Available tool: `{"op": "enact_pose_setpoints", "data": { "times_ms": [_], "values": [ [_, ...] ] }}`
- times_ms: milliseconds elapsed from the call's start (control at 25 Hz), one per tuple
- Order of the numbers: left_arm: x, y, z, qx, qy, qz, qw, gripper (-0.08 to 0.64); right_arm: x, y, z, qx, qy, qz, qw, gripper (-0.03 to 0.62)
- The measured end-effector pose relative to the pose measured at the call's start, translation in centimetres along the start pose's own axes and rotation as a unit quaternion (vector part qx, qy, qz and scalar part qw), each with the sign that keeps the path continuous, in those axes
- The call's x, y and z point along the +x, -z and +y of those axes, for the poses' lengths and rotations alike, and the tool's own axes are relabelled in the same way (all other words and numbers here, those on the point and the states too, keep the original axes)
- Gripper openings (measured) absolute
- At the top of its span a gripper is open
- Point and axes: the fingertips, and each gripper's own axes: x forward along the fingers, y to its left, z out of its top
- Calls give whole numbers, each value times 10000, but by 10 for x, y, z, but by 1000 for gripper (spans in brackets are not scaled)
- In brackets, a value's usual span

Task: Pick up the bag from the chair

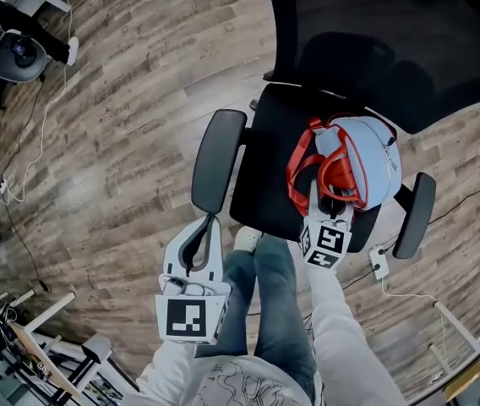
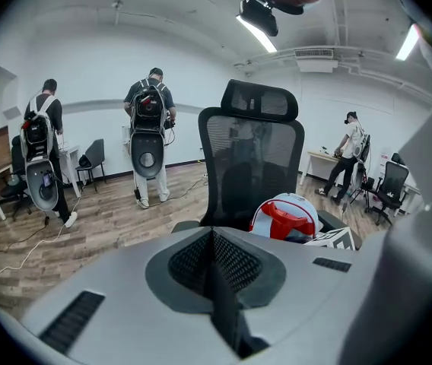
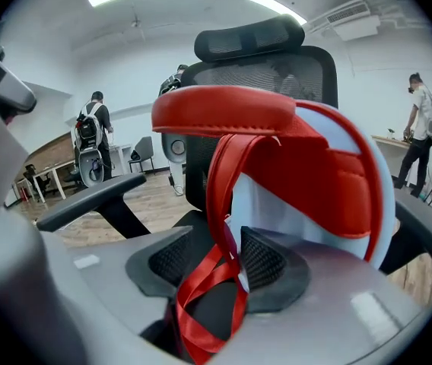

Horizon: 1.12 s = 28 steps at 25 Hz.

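1. Head view: a black office chair with a mesh back (image 1: 265, 167) is seen from above on a wood-plank floor (image 1: 113, 125). A light-blue fabric bag trimmed in red (image 1: 367, 155) lies on the right side of the seat, close to the backrest.
2. The right gripper (image 1: 331, 203) is pictured at the bag's near edge, with its marker cube just in front of the seat and its tip lost among the bag's red loops.
3. In the right gripper view, the jaws are shown standing apart. A thin red ribbon strap (image 3: 220, 204) runs down through the gap between the pads, which are not seen to be pressed on it. A padded red handle (image 3: 223, 111) is arched above, and the bag's blue body fills the frame behind.
4. The left gripper (image 1: 209, 225) is held low at the frame's left, just beside a black padded armrest (image 1: 217, 159) and well apart from the bag. In the left gripper view, its jaws are seen closed together with nothing between them, and the bag is glimpsed beyond on the seat.
5. Blue-jeaned legs (image 1: 265, 303) are framed between the two grippers.
6. People wearing backpack rigs (image 2: 149, 135) are caught in the background near a white wall.
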Motion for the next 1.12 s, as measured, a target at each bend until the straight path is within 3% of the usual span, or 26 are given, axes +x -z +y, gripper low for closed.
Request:
{"op": "enact_pose_setpoints", "data": {
  "times_ms": [280,480,680,880,1120],
  "values": [
    [5,12,-2,-80,5,102,9999,6,17,-8,0,-178,-135,-194,9996,191],
    [4,19,-1,-204,-24,200,9996,6,14,-15,2,-269,-61,-362,9990,76],
    [1,23,0,-122,12,246,9996,5,7,-19,11,-295,-172,-405,9986,41],
    [-4,15,1,-156,6,207,9997,6,-11,-33,28,-417,-512,-470,9967,35],
    [-13,-1,-3,-190,115,26,9997,6,-32,-58,38,-247,-757,-559,9953,34]
  ]
}}
